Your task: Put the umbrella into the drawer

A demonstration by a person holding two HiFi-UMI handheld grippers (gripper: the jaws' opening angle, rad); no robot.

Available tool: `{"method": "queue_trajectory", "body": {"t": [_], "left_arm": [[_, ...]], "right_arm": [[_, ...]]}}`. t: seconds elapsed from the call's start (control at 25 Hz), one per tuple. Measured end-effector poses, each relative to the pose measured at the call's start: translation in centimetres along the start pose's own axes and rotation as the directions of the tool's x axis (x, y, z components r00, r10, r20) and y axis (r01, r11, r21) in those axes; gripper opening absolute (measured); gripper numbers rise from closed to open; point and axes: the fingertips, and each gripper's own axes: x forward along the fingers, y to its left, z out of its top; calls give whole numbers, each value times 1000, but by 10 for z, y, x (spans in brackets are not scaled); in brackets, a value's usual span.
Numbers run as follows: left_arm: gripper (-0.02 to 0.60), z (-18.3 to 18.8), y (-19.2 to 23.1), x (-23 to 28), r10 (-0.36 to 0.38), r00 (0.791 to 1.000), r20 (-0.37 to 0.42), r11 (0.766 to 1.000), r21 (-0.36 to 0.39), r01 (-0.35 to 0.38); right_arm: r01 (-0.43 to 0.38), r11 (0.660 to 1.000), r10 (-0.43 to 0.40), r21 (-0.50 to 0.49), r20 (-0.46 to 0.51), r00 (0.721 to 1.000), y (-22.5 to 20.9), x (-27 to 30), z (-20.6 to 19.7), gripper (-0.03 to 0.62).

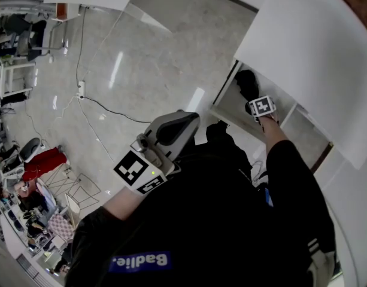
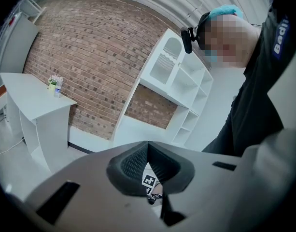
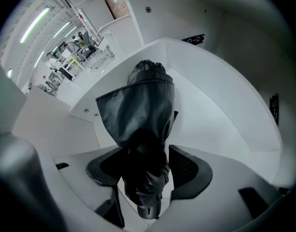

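Observation:
A folded black umbrella (image 1: 248,85) lies inside the open white drawer (image 1: 228,111) at the right of the head view. My right gripper (image 1: 255,98) points down into the drawer just over it. In the right gripper view the umbrella (image 3: 145,115) runs between the wide-apart pads (image 3: 190,167), with a gap showing beside the right pad; the drawer's white wall (image 3: 225,105) curves behind. My left gripper (image 1: 188,123) hangs over the floor, away from the drawer. Its pads (image 2: 131,163) meet at the tips with nothing between them.
A white cabinet top (image 1: 315,46) overhangs the drawer. Cables (image 1: 108,109) and a power strip (image 1: 81,89) lie on the glossy floor. The left gripper view shows a white table (image 2: 34,105) with a small plant (image 2: 54,83), a white shelf unit (image 2: 181,81) and a brick wall.

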Motion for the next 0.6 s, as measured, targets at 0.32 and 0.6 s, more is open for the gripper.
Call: {"method": "queue_trajectory", "body": {"t": [0.32,0.6], "left_arm": [[2,11,-15,15,-76,996,41,997,10,76],[2,22,-36,32,-166,984,60,986,39,164]], "right_arm": [[-146,989,141,11,218,966,21,-46,19,268],[-80,996,61,33,387,920,4,-113,19,249]]}}
